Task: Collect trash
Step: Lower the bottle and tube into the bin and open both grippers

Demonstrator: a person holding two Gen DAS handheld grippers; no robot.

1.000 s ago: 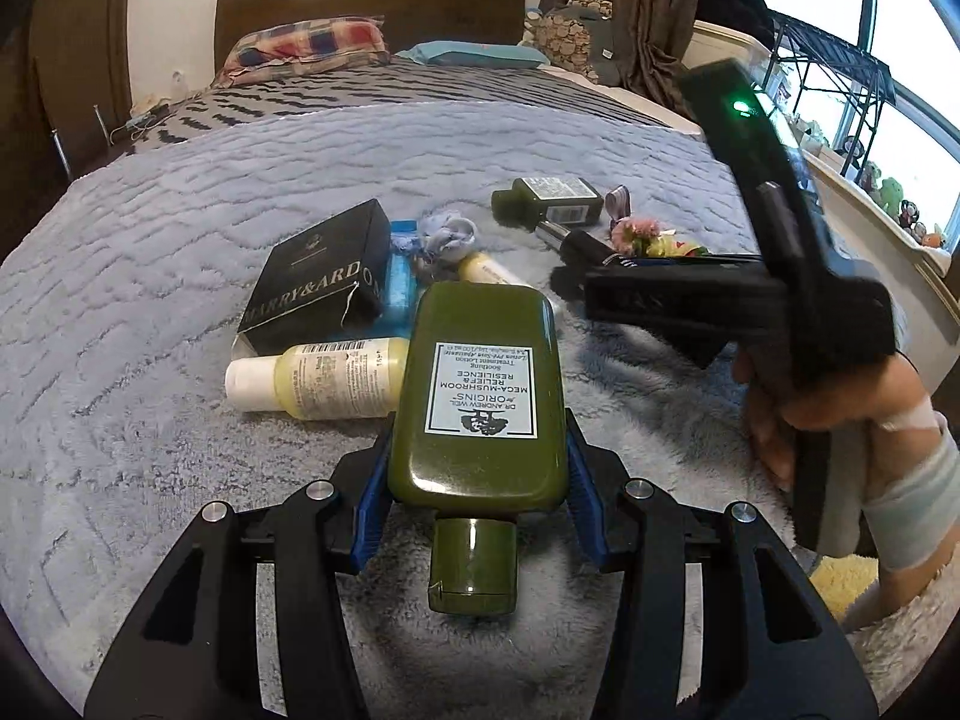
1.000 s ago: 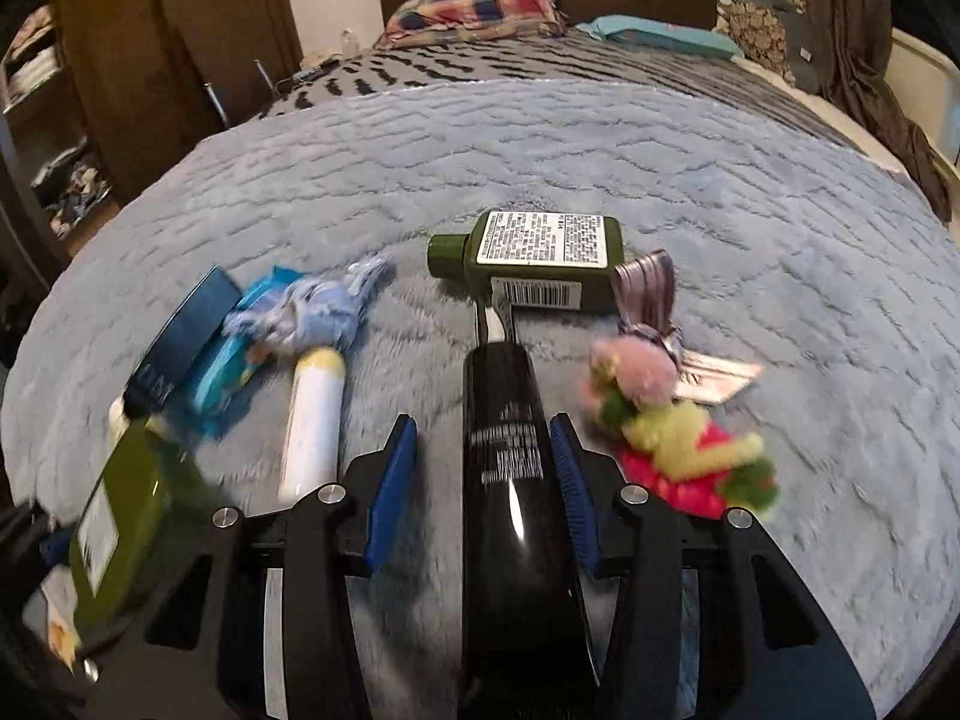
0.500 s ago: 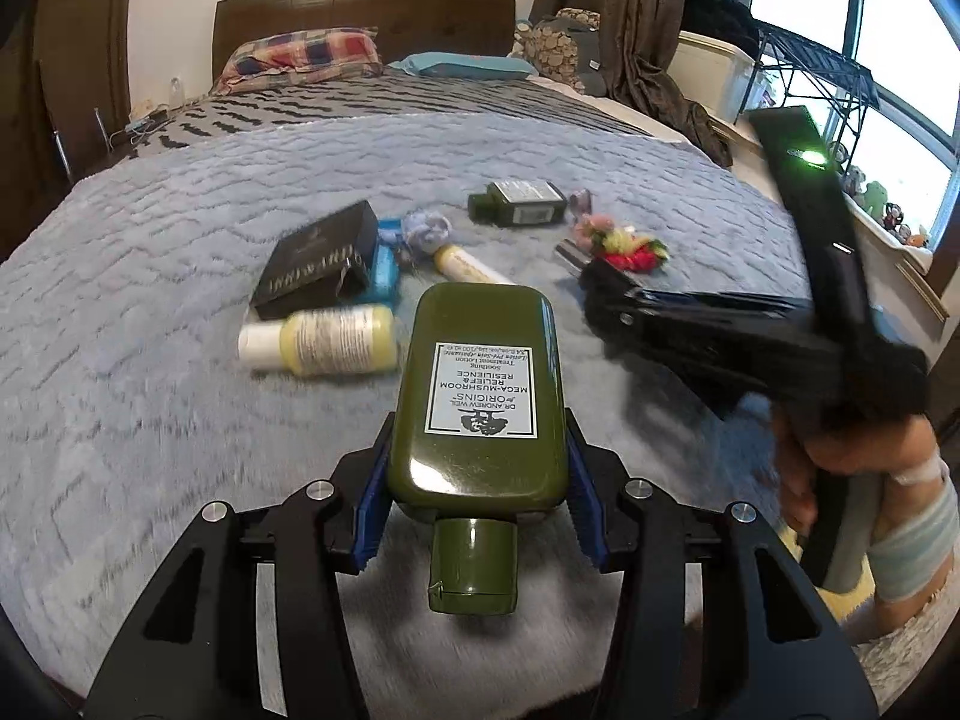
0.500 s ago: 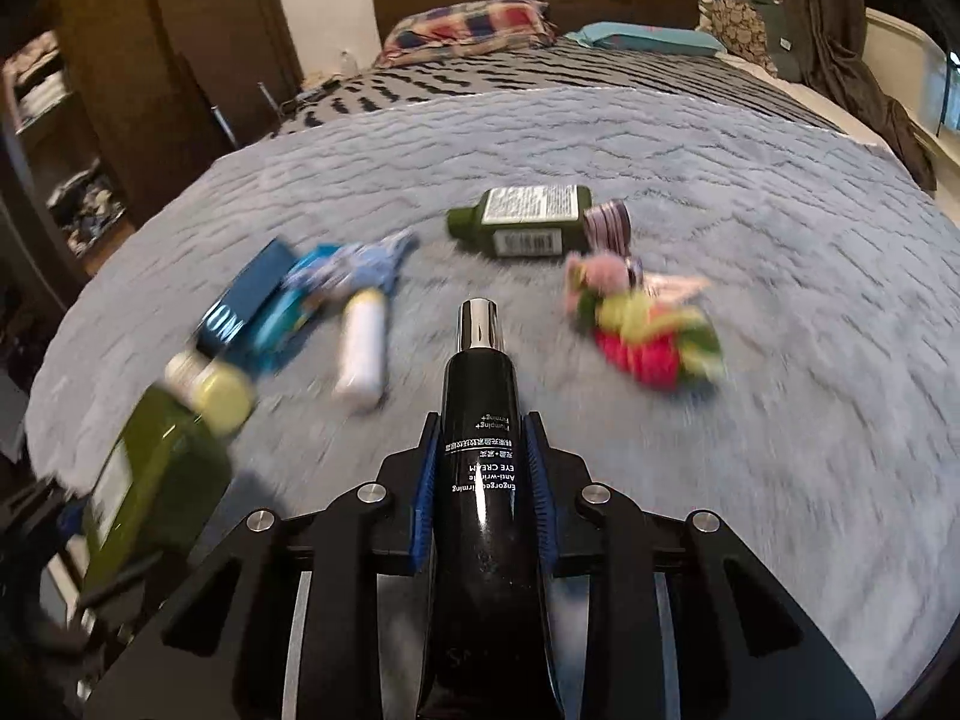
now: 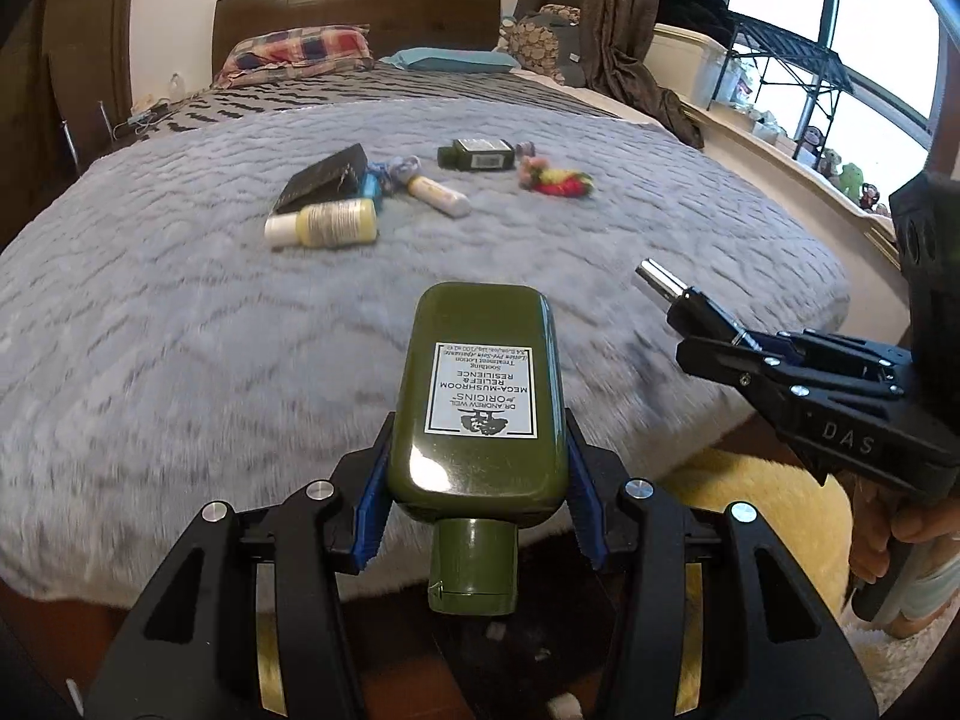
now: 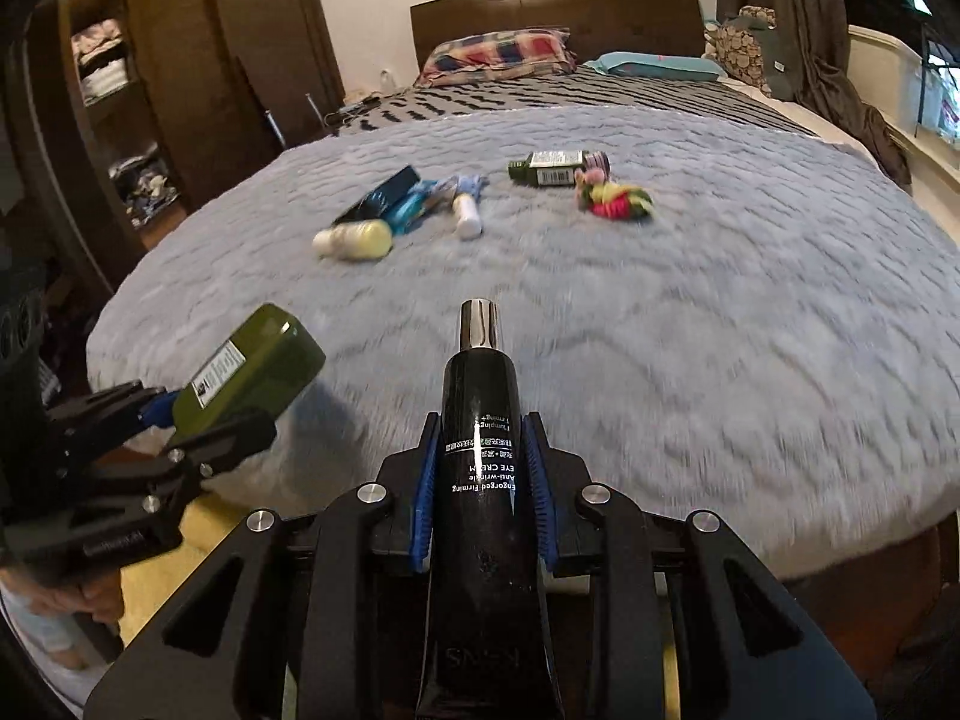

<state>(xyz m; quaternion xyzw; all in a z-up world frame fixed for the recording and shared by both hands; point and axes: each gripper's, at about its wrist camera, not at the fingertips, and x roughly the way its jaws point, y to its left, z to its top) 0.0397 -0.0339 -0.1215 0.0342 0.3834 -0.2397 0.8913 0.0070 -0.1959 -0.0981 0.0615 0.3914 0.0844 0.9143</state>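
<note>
My left gripper [image 5: 477,492] is shut on a large olive-green lotion bottle [image 5: 480,396], cap toward the camera, held off the near edge of the bed. My right gripper [image 6: 483,480] is shut on a black eye-cream tube [image 6: 480,468] with a silver cap. Each gripper shows in the other's view: the right one [image 5: 714,342] and the left one [image 6: 180,420]. On the grey blanket [image 5: 180,312] lie a yellow bottle [image 5: 327,223], a black box [image 5: 324,177], a small cream tube [image 5: 438,195], a second green bottle [image 5: 478,154] and a colourful scrap [image 5: 558,177].
Pillows [image 5: 294,51] and a wooden headboard [image 5: 360,6] are at the far end. A window ledge with a metal rack [image 5: 798,90] runs along the right. A dark wardrobe [image 6: 120,90] stands on the left. A yellow rug [image 5: 762,516] lies on the floor below.
Both grippers have pulled back from the pile toward the bed's near edge, carrying their items. The right gripper closed on the black tube and lifted it off the blanket.
</note>
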